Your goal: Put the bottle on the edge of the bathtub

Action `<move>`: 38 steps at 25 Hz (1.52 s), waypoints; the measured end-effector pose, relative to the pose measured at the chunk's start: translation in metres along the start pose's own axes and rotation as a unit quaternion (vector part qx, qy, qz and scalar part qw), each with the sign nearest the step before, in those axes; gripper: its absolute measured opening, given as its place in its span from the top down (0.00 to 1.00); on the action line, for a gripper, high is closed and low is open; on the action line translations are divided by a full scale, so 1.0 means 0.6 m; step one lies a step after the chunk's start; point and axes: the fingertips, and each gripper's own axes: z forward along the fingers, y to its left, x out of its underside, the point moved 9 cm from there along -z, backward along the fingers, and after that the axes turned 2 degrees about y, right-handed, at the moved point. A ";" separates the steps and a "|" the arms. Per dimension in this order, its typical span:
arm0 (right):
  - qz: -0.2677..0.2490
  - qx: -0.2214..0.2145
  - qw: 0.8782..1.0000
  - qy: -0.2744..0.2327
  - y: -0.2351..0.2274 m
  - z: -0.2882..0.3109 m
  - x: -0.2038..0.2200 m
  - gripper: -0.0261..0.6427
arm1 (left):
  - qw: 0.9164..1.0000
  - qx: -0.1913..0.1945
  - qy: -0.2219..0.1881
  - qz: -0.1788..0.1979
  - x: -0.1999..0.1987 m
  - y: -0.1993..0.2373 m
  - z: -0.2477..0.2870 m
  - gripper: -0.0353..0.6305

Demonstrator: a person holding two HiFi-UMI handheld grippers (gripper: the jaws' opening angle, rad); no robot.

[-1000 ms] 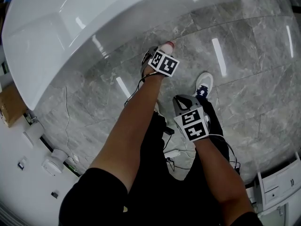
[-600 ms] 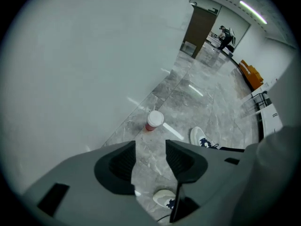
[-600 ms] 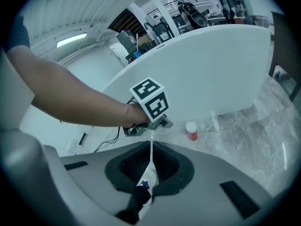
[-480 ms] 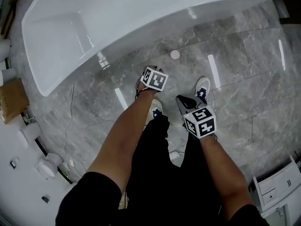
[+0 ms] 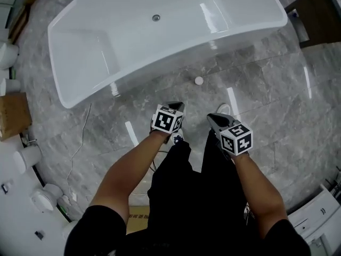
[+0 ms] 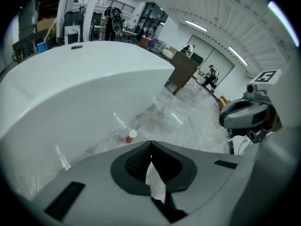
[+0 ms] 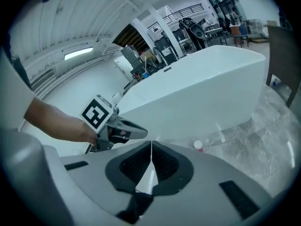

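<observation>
The bottle [image 5: 199, 80], red with a white cap, stands on the grey marble floor just in front of the white bathtub [image 5: 176, 63]. It also shows in the left gripper view, bottle [image 6: 131, 136], and in the right gripper view, bottle [image 7: 198, 146]. My left gripper [image 5: 176, 106] hangs well above the floor, short of the bottle; its jaws have just been closing and meet with nothing between them. My right gripper [image 5: 214, 117] is level with it to the right, shut and empty. The left gripper [image 6: 151, 147] and right gripper [image 7: 151, 147] both point towards the tub wall [image 6: 70, 93].
A cardboard box [image 5: 13, 113] and white cylinders [image 5: 26, 156] lie at the left. A dark cabinet [image 5: 319, 9] stands past the tub's right end, and a white drawer unit [image 5: 319, 217] at the bottom right. The person's black trouser legs [image 5: 186, 185] fill the floor below the grippers.
Both grippers have risen from the floor. The left one was down at the bottle a second ago and is now clear of it. The bottle stays on the floor.
</observation>
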 end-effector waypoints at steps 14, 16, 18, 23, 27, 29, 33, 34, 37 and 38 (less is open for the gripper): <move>-0.012 -0.020 0.994 -0.111 0.214 -0.189 -0.162 0.90 | 0.985 0.059 -0.145 -0.069 -0.030 -0.132 -0.375 0.92; -0.008 -0.034 0.991 -0.126 0.244 -0.211 -0.178 0.90 | 0.983 0.064 -0.157 -0.065 -0.027 -0.141 -0.411 0.92; -0.017 -0.039 0.989 -0.141 0.273 -0.231 -0.192 0.90 | 0.982 0.068 -0.169 -0.049 -0.022 -0.148 -0.446 0.92; -0.035 -0.041 0.985 -0.167 0.328 -0.268 -0.209 0.90 | 0.973 0.091 -0.210 -0.042 -0.014 -0.153 -0.525 0.92; -0.050 -0.021 0.983 -0.176 0.351 -0.295 -0.200 0.90 | 0.969 0.091 -0.232 -0.007 -0.019 -0.164 -0.570 0.92; -0.043 -0.011 0.982 -0.186 0.359 -0.305 -0.193 0.90 | 0.970 0.080 -0.227 0.024 -0.019 -0.168 -0.581 0.92; -0.036 -0.001 0.980 -0.198 0.372 -0.323 -0.169 0.90 | 0.974 0.077 -0.208 0.056 -0.007 -0.179 -0.575 0.92; -0.037 0.001 0.980 -0.198 0.374 -0.327 -0.163 0.90 | 0.974 0.080 -0.205 0.056 -0.005 -0.182 -0.573 0.92; -0.042 0.007 0.980 -0.194 0.375 -0.334 -0.151 0.90 | 0.973 0.087 -0.208 0.052 0.000 -0.195 -0.577 0.92; -0.044 0.008 0.980 -0.194 0.375 -0.335 -0.150 0.90 | 0.972 0.088 -0.212 0.050 0.002 -0.199 -0.581 0.92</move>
